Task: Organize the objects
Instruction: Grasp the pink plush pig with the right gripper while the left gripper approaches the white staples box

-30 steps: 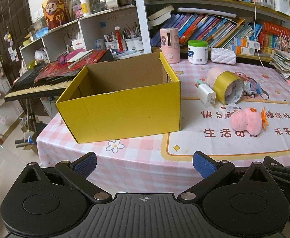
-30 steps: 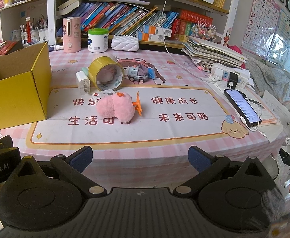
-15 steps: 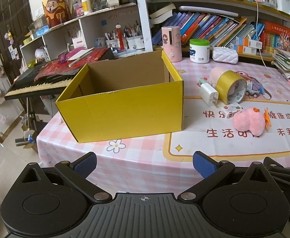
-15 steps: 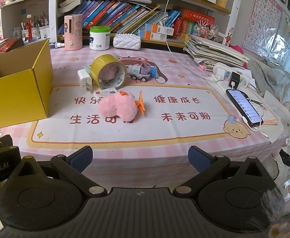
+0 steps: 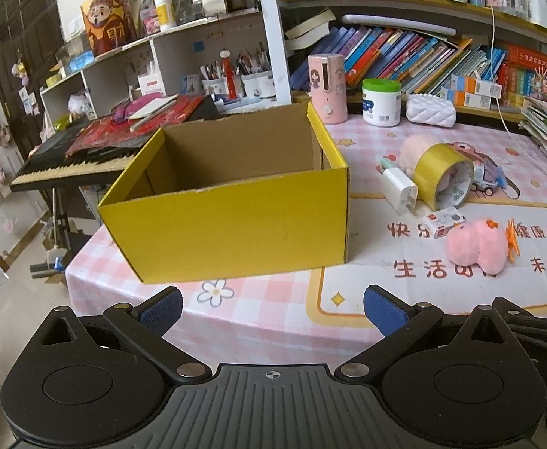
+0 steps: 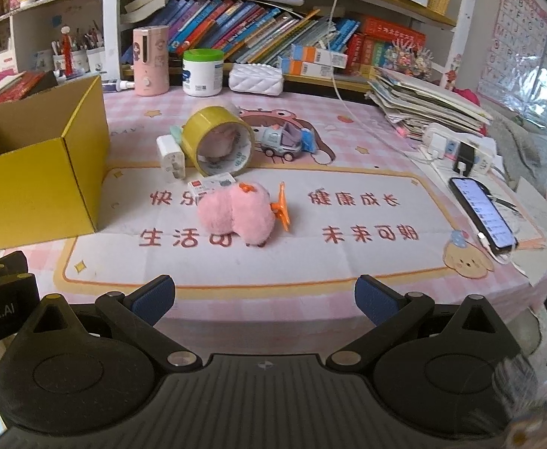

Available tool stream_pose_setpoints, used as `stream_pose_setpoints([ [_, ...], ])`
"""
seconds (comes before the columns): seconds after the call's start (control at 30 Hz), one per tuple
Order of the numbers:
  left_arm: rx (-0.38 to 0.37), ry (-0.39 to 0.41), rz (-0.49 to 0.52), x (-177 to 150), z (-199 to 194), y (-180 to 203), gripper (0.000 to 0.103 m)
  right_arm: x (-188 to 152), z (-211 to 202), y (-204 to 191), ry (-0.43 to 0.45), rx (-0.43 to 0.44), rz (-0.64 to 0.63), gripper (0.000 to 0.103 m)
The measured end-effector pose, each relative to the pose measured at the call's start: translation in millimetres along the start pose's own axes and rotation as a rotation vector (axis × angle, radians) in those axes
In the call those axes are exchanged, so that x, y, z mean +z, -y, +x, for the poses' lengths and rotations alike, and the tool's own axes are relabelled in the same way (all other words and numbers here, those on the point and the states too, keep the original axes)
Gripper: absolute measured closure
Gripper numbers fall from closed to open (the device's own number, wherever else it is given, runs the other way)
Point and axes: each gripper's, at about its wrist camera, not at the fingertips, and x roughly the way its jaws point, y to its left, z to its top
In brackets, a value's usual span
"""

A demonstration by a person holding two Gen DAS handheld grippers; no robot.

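An empty yellow cardboard box (image 5: 232,220) stands open on the table's left part, also at the left edge of the right wrist view (image 6: 37,176). Right of it lie a pink plush toy (image 6: 236,217) with an orange clip (image 6: 281,206), a small white and red box (image 6: 211,184), a white charger plug (image 6: 170,157), a yellow tape roll (image 6: 219,142) and a toy truck (image 6: 284,142). My left gripper (image 5: 272,308) is open, short of the box's near side. My right gripper (image 6: 264,299) is open, short of the table's front edge, facing the plush.
A phone (image 6: 483,215) on a cable lies at the right, by a power strip (image 6: 457,147) and a paper stack (image 6: 427,108). A pink dispenser (image 6: 150,60), white jar (image 6: 202,73) and white pouch (image 6: 256,79) stand before the bookshelf. A keyboard (image 5: 71,161) sits left of the table.
Both grippers have crept forward toward the table, so the box and the plush look slightly larger. Nothing on the table has moved, and both grippers stay open.
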Motion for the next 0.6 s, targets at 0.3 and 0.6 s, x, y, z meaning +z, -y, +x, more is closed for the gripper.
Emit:
stream_pose_setpoints([
  [0.3, 0.005, -0.018, -0.008, 8.9, 12.7, 12.5, 0.000, 12.5, 15.5, 14.2, 0.019, 0.063, -0.013, 0.000],
  [0.6, 0.020, -0.062, -0.102, 14.4, 30.3, 12.5, 0.000, 27.6, 31.2, 26.3, 0.066, 0.176, -0.087, 0.000],
])
